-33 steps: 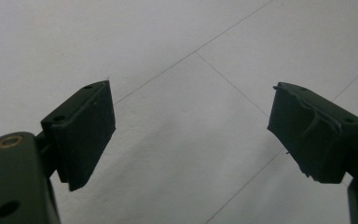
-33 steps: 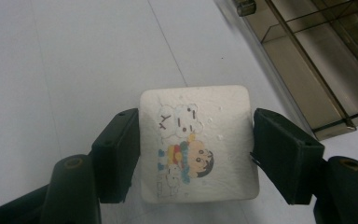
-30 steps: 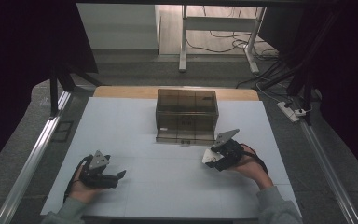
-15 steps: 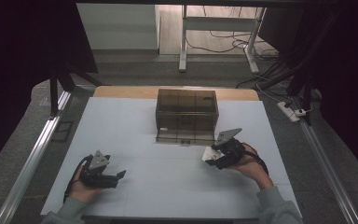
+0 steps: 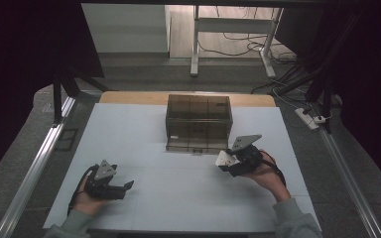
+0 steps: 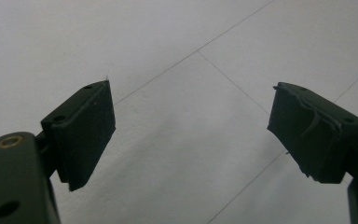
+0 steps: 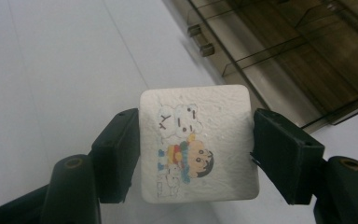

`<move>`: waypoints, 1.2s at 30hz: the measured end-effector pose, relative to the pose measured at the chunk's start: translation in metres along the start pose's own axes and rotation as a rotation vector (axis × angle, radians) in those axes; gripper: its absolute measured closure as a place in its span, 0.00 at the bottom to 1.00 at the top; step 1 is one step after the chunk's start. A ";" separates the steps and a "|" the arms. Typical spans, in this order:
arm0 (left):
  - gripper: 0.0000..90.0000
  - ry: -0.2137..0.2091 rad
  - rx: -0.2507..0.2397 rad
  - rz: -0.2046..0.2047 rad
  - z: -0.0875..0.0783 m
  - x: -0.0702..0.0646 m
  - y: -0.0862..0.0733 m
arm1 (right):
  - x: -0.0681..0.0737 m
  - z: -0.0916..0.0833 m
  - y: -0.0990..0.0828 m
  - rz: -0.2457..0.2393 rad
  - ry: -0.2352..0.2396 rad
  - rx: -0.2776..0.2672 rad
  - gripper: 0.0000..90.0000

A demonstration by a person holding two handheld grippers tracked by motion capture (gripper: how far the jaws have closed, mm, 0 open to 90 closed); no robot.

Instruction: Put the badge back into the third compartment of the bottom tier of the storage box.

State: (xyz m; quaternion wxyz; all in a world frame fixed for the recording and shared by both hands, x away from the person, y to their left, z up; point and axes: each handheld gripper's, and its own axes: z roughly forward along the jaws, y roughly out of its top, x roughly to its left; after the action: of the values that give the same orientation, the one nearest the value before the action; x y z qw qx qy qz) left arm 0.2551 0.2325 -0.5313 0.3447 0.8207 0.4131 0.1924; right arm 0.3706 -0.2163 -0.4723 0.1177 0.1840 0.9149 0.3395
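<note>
- Item in hand: a white square pad [image 7: 198,142] with a printed cartoon child and clouds on its face. It was pinched at two opposite edges by the right gripper [image 7: 196,149], both black jaws pressed flat against its sides. In the high view the same pad [image 5: 224,158] was held clear of the white table [image 5: 178,188], just in front of the box's right front corner.
- Right gripper [image 5: 234,161]: held in the person's right hand [image 5: 265,171], tilted toward the box, its jaws clamped on the pad.
- Left gripper [image 5: 121,187]: rested low near the table's front left, well apart from the box. In the left gripper view its jaws stood spread wide with bare table between them, nothing held.
- Container: a smoky, see-through plastic organiser box [image 5: 198,121] stood at the middle back of the table, partitioned into several compartments. The right gripper view showed its dividers [image 7: 279,46] and two small latches [image 7: 200,39] on the near wall.
- Contents: the compartments that could be seen appeared empty; dark tint left the far ones hard to judge.
- Progress, as judged: pick-up done, the pad secured and brought close to the box. Placement not yet done; the pad remained outside every compartment.
- Remaining, as judged: carry over the rim, lower into a compartment, release.
</note>
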 end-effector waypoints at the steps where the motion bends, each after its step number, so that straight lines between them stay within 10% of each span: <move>1: 0.16 0.000 0.000 0.000 0.000 0.000 0.000 | 0.000 -0.001 0.000 0.005 -0.007 -0.007 0.37; 36: 0.16 0.005 0.001 -0.001 0.000 0.000 0.000 | -0.007 -0.005 0.010 0.102 -0.162 -0.063 0.37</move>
State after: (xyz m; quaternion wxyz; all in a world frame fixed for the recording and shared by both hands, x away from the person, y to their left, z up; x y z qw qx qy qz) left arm 0.2554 0.2322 -0.5315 0.3433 0.8202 0.4145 0.1940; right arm 0.3774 -0.2150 -0.4615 0.1795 0.2532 0.8807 0.3578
